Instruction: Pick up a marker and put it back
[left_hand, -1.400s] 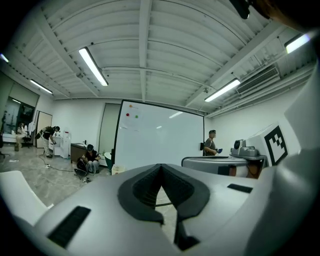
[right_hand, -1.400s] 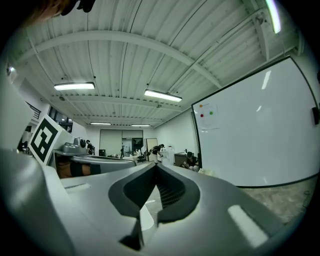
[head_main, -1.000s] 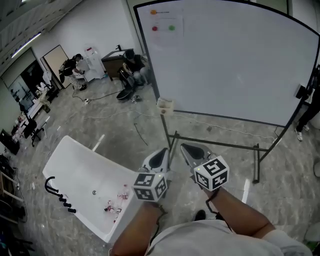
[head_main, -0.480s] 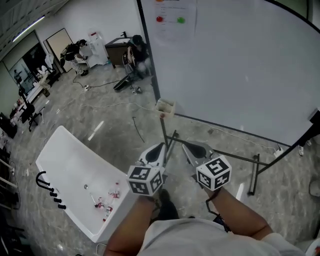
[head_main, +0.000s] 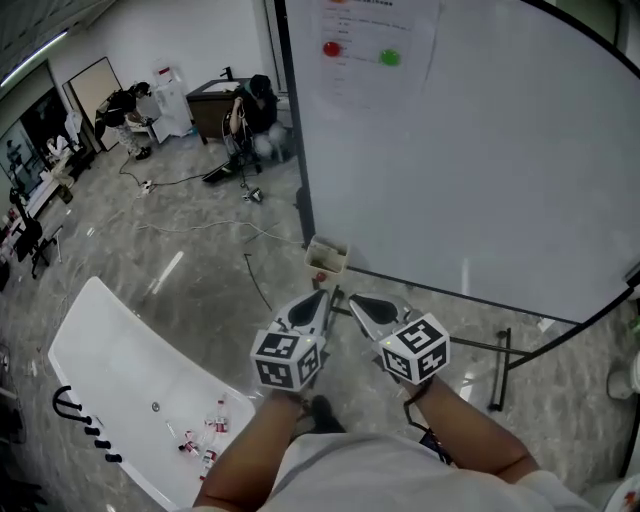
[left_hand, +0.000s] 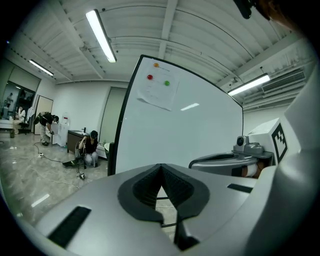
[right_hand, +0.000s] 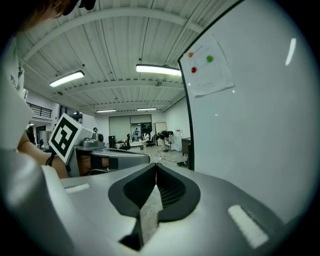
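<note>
No marker shows clearly in any view. A small open box hangs at the lower left corner of the whiteboard; what lies in it is too small to tell. My left gripper and right gripper are held side by side just below that box, both pointing at the board. Both are shut with nothing between the jaws. In the left gripper view the left gripper's tips meet before the whiteboard. The right gripper's tips meet likewise beside the whiteboard.
A paper sheet with a red magnet and a green magnet hangs on the board. The board's stand bar crosses the floor. A white tub with small bottles lies at lower left. People work at the far back.
The view has come nearer to the whiteboard, and the corner box now sits just above both grippers. Both grippers have stayed shut and side by side.
</note>
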